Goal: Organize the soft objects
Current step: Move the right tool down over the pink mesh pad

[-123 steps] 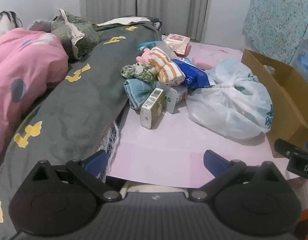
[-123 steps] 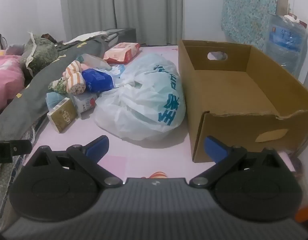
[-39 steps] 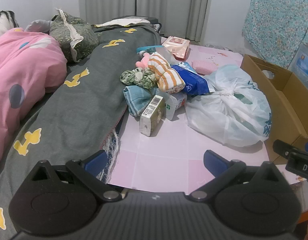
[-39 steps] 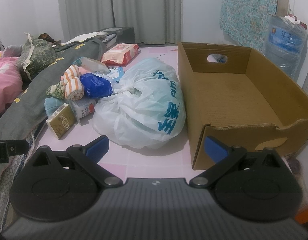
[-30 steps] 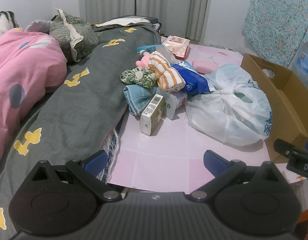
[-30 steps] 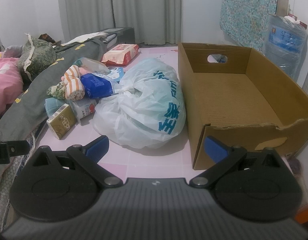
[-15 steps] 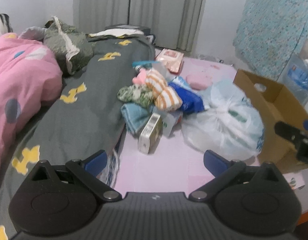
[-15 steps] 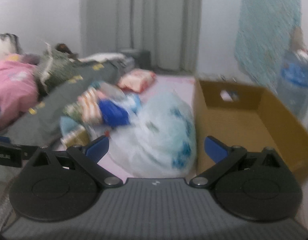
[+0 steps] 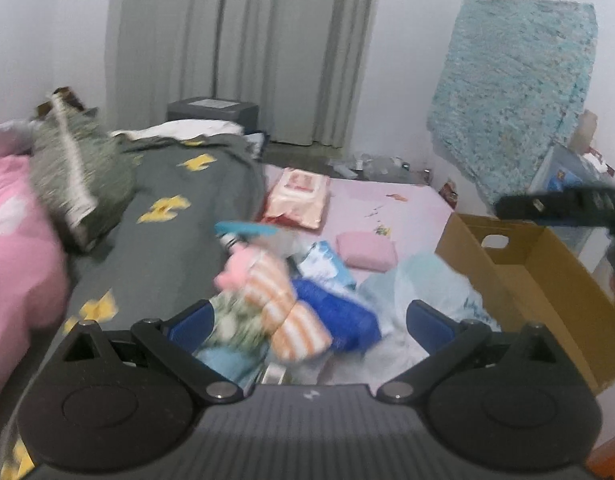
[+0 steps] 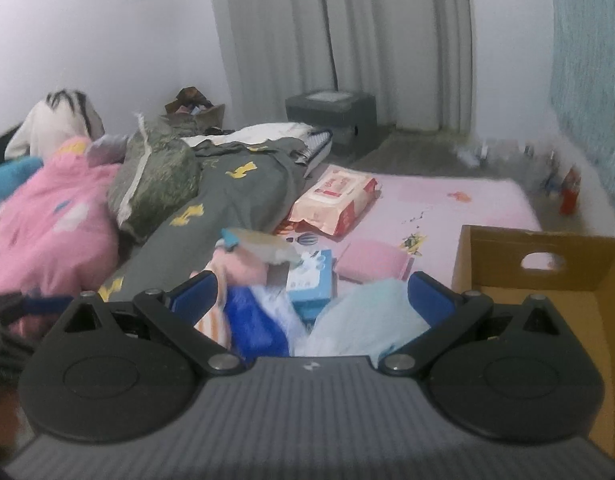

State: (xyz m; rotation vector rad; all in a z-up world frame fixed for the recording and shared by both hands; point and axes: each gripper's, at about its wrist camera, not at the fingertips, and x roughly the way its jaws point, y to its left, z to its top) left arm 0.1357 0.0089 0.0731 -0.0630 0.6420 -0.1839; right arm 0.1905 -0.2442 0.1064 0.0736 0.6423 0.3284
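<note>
On pink mat (image 10: 447, 196), grey blanket (image 9: 179, 232), cardboard box (image 9: 547, 280), grey curtains (image 9: 243, 48)

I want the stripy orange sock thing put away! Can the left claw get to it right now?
Probably yes. The left claw is open and empty, pointing at the orange striped soft thing, which sits on top of the pile with nothing covering it.

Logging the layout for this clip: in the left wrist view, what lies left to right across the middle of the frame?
Pink quilt → olive-green cushion with a white trim → dark grey blanket with yellow shapes → orange-and-white striped soft bundle → small pink folded cloth → open brown cardboard box.
</note>
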